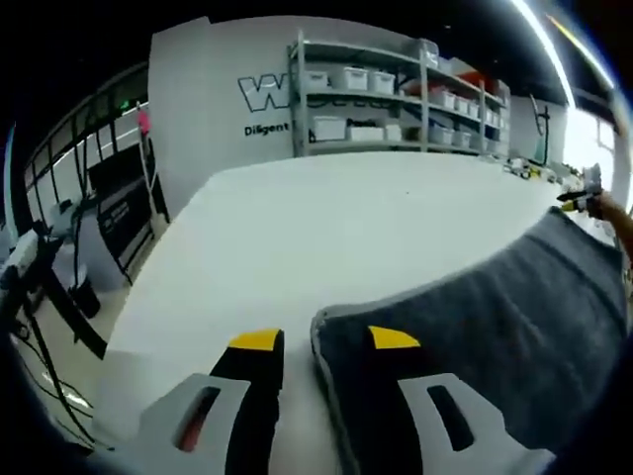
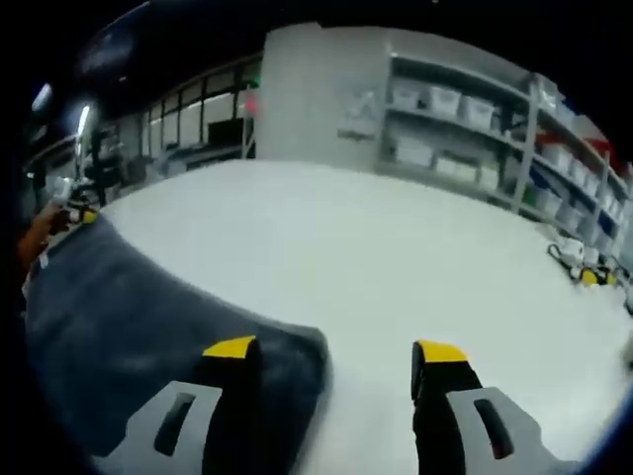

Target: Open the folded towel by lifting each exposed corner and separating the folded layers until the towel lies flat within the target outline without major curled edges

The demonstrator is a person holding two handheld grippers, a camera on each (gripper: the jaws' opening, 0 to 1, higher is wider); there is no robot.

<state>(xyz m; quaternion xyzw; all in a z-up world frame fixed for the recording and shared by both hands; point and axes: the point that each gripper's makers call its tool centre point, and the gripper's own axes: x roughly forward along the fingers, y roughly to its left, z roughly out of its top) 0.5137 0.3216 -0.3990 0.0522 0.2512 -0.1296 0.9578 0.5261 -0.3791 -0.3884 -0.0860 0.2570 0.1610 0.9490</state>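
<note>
A dark grey towel [image 1: 495, 317] lies on the white table [image 1: 316, 228] and runs from the near corner away to the right. My left gripper [image 1: 324, 341] is open, its yellow-tipped jaws standing either side of the towel's near corner, the right jaw over the cloth. In the right gripper view the towel [image 2: 129, 317] spreads to the left. My right gripper [image 2: 334, 350] is open too, straddling that corner, its left jaw over the cloth. Each gripper appears small at the towel's far end in the other's view: the right gripper [image 1: 584, 201] and the left gripper [image 2: 74, 213].
Metal shelves [image 1: 396, 99] with white bins stand behind the table beside a lettered wall. Small yellow-and-black objects [image 2: 579, 265] lie near the table's far right edge. The table's left edge [image 1: 148, 267] drops to the floor, with a cable and stands beyond.
</note>
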